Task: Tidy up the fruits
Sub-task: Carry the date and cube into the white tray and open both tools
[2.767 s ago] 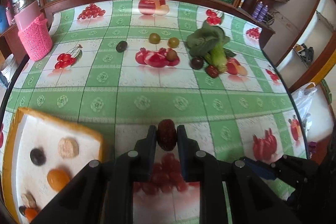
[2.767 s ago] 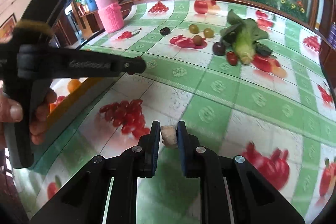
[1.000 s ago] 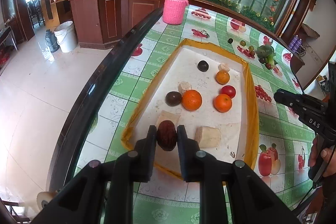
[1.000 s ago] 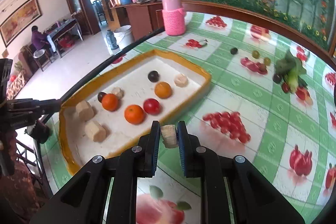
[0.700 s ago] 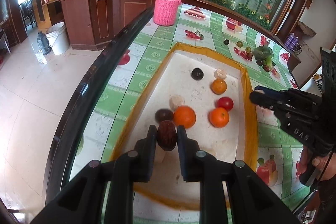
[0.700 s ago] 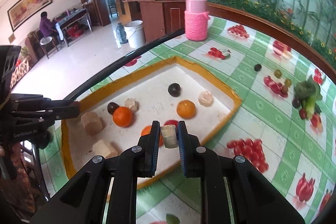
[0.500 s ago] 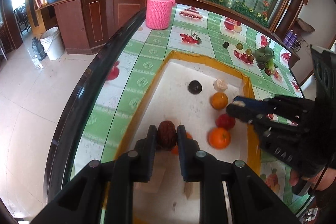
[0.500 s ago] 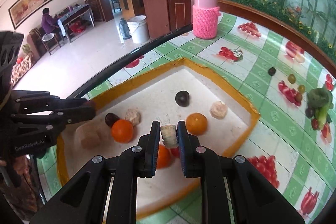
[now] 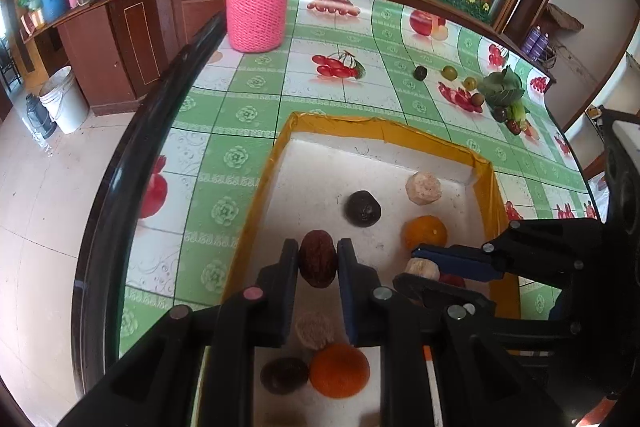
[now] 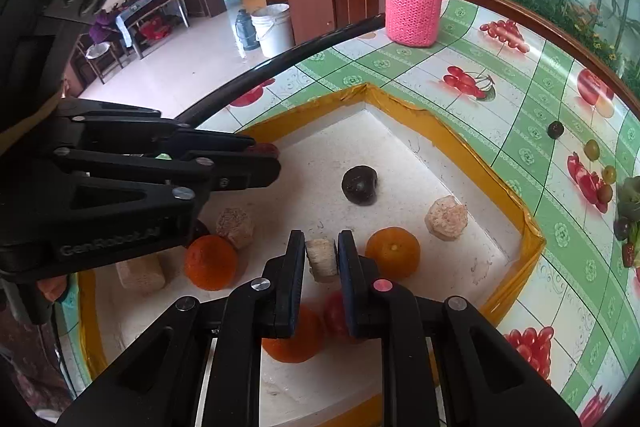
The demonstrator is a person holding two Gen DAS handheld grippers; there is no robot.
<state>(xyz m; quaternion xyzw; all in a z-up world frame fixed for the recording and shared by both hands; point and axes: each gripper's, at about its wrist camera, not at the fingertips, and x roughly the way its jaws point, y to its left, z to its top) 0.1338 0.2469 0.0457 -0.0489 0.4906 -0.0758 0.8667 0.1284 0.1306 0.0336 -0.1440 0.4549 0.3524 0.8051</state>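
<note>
**A:** So where are we at? Our left gripper (image 9: 318, 263) is pinching a dark red-brown fruit (image 9: 317, 263), hanging over the white floor of the yellow-rimmed tray (image 9: 486, 187).

**B:** Yep, and our right gripper (image 10: 322, 259) is clamped on a pale beige chunk (image 10: 321, 259), also above the tray, just beside an orange (image 10: 393, 255). We've got more fruit well apart on the tablecloth (image 10: 520, 155).

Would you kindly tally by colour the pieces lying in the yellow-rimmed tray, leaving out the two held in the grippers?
Round orange fruits: 3
Pale beige chunks: 3
Dark purple-black round fruits: 2
Red round fruit: 1
Total in view: 9
</note>
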